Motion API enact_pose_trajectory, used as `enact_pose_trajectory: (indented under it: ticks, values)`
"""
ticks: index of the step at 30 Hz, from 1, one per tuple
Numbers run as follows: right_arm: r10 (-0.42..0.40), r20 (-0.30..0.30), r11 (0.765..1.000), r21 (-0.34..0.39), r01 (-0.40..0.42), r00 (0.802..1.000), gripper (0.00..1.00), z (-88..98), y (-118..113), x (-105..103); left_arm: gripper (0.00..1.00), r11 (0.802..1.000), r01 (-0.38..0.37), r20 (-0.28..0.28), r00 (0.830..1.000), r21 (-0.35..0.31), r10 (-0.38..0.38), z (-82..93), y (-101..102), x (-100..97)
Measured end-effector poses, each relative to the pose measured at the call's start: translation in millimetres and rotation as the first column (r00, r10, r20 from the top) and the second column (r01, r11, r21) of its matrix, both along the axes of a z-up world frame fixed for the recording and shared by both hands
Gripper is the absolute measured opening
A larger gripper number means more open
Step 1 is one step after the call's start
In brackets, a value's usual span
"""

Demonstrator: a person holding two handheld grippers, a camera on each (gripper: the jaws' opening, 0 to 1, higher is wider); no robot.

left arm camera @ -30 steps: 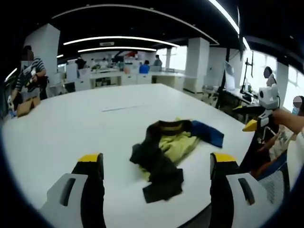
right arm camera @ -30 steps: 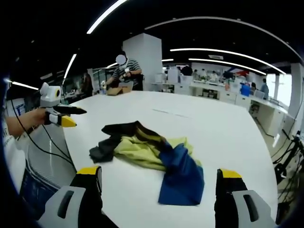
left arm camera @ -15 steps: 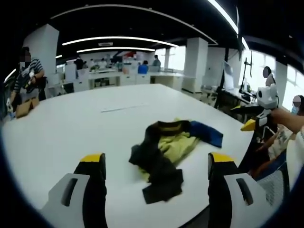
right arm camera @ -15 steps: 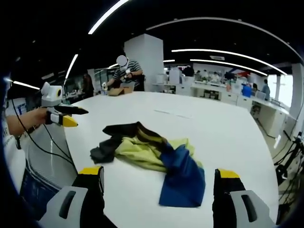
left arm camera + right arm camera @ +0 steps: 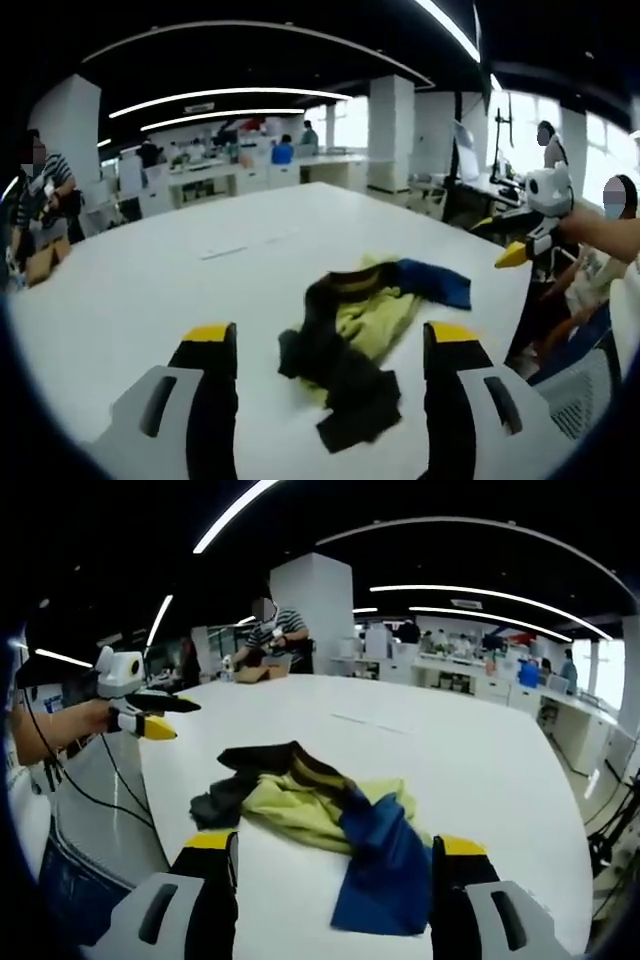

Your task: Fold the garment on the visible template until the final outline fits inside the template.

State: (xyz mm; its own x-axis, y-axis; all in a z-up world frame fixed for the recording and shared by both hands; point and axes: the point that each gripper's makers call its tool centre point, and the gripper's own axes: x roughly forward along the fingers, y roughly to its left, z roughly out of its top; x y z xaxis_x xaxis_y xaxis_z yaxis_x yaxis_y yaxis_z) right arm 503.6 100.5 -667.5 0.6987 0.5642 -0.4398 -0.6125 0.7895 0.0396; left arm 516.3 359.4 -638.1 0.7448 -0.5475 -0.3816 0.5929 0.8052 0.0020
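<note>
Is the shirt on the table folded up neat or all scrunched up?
Scrunched up. The shirt lies in a rumpled heap on the white table, its black, yellow and blue parts bunched over each other.

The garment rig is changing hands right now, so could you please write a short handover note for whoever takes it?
Left gripper: open, holding nothing, aimed at the garment from off the table.
Right gripper: open, holding nothing, facing it from the opposite side.
Garment: a crumpled black, yellow and blue heap on the white table, near the edge.
Done: no fold visible yet.
Left: spread it flat, then fold. I cannot make out a template outline on the table, so find it first.
</note>
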Motion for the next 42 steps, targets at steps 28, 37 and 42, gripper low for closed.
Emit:
enact_pose_trajectory:
  ticks: [28,37,42]
  values:
    - [0.063,-0.117,0.995,-0.068,-0.071,0.991,0.21,-75.6,39.6,70.3,0.34,0.996,0.085,-0.123,0.989,0.041,-0.079,-60.7,-18.8,63.5]
    - [0.055,-0.144,0.989,-0.132,-0.074,0.988,0.12,-97.2,40.3,79.4,0.25,0.993,0.092,-0.169,0.983,0.072,-0.078,-85.3,-19.6,72.4]
    - [0.042,-0.138,0.982,-0.176,-0.066,0.989,0.03,-103.0,34.2,83.9,0.19,0.993,0.08,-0.182,0.981,0.081,-0.064,-94.5,-19.1,76.9]
